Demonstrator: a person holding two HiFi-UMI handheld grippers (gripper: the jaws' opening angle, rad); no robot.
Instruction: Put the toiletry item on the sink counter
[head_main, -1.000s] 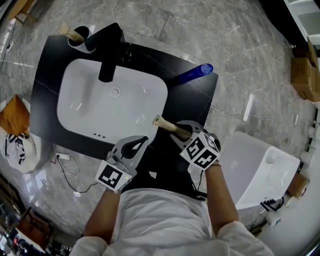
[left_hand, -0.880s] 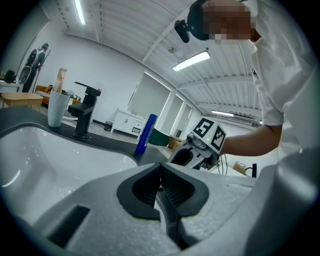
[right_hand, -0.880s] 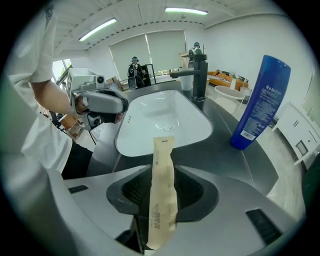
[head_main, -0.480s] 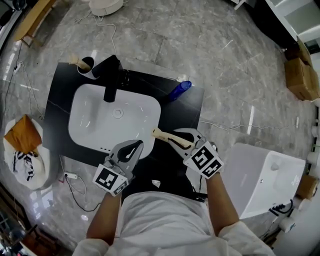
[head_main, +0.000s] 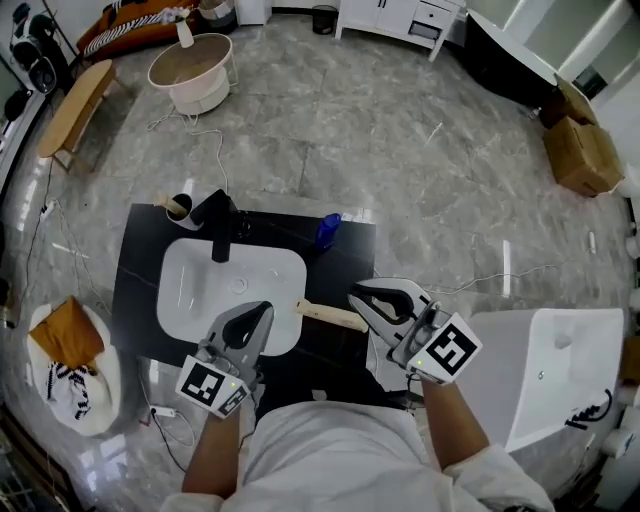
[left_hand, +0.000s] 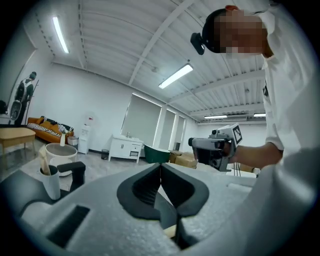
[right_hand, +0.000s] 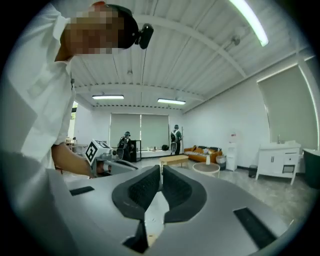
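Nearest the person, low in the head view: the left gripper (head_main: 265, 310) and right gripper (head_main: 353, 297), each carrying a cube with black-and-white square markers. The markers show block patterns only.

- Left gripper view: the dark pads meet at the tips, with nothing clamped between them.
- Right gripper view: the pads are likewise pressed together at the tips and grip nothing.

Between the two grippers, the wood-handled brush (head_main: 328, 315) lies flat on the black sink counter (head_main: 135, 290) at its near right. Its left end is at the rim of the white basin (head_main: 200, 290). Its right end passes under the right gripper in the head view, and contact cannot be judged from there.

At the back of the counter:
- A black faucet (head_main: 220, 235) reaches over the basin.
- A cup (head_main: 182, 210) stands at the back left corner, with a wooden-handled item upright in it.
- A blue bottle (head_main: 328, 230) stands at the back right corner. No label on it is readable.

On the floor:
- A white sack (head_main: 85, 395) sits left of the counter, with an orange cloth (head_main: 62, 342) on top of it.
- A round tub (head_main: 190, 65) stands well beyond the counter, tan inside.
- Cardboard boxes (head_main: 580, 155) sit at far right.
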